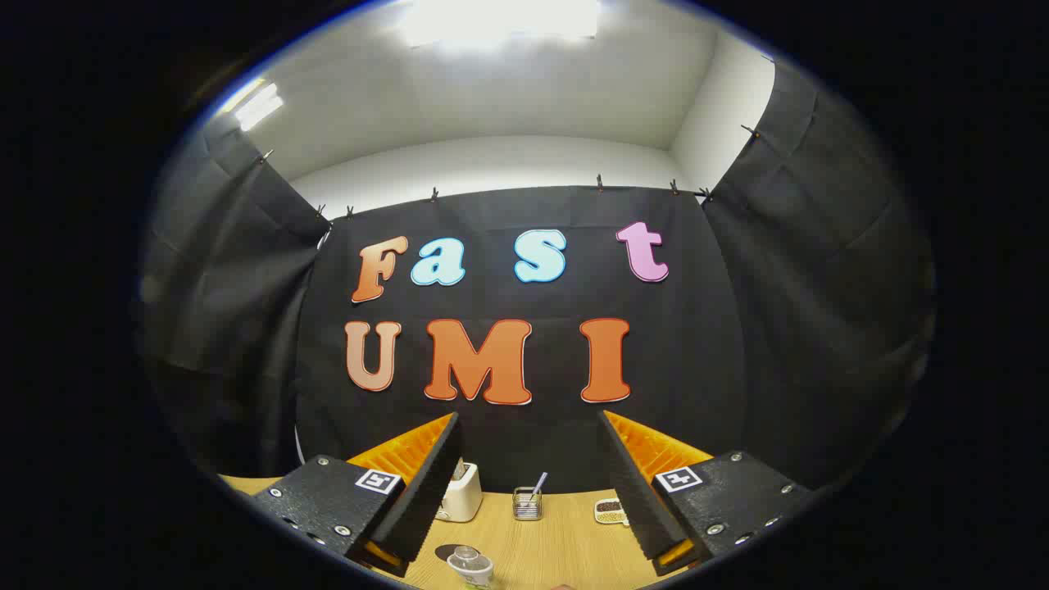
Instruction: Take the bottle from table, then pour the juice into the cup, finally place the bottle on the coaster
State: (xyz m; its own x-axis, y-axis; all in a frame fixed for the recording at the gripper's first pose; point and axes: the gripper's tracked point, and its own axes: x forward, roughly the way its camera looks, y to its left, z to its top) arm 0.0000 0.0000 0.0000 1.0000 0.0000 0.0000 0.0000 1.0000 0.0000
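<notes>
Black cloth wall [524, 442] hung at back, clipped along top edge; more black curtains [819, 311] draped both sides. White ceiling [492, 90] above, bright light panel [500, 20] glaring overhead. Light wooden table [565, 545] stood below.

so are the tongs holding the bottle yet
No, the tongs stand wide open with nothing between them, and the bottle sits untouched on the table just ahead of the left finger.
</notes>
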